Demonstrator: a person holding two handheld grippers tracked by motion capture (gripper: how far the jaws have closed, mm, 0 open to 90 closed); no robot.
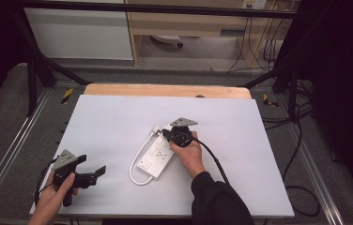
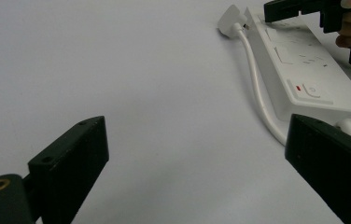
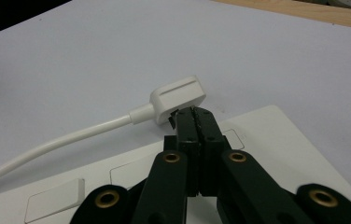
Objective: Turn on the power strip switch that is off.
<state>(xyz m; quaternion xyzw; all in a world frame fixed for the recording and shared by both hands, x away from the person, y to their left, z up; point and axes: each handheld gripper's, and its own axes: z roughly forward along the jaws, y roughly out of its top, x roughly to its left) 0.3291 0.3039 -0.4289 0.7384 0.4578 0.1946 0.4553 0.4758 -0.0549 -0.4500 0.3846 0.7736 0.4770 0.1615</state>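
The right hand-held gripper (image 1: 167, 133) is clenched, its two black jaws pressed flat together with nothing visible between them; in the right gripper view (image 3: 196, 114) the closed tips sit over the far end of a white power strip (image 3: 267, 144), right against the white plug (image 3: 179, 99) that lies on the counter beside that end, though whether the tips touch the plug cannot be told. The right hand (image 1: 187, 151) wraps the handle from the near side, a dark sleeve (image 1: 219, 199) behind it, and a black cable (image 1: 214, 161) trails back over the counter. The power strip (image 1: 158, 156) lies diagonally near the middle of the white counter (image 1: 118, 122), its switch with a small red mark (image 2: 298, 87) at the near end, and its white cord (image 1: 135, 164) loops along the left side from that end round to the plug (image 1: 156, 131). The left hand-held gripper (image 1: 98, 172) is released, jaws spread wide, held low over the near left part of the counter, well apart from the strip; in the left gripper view (image 2: 197, 158) its jaws frame bare white surface with the strip (image 2: 313, 88) off to the right. The left hand (image 1: 55, 194) grips its handle. Beyond the white sheet a strip of wooden edge (image 1: 165, 90) shows.
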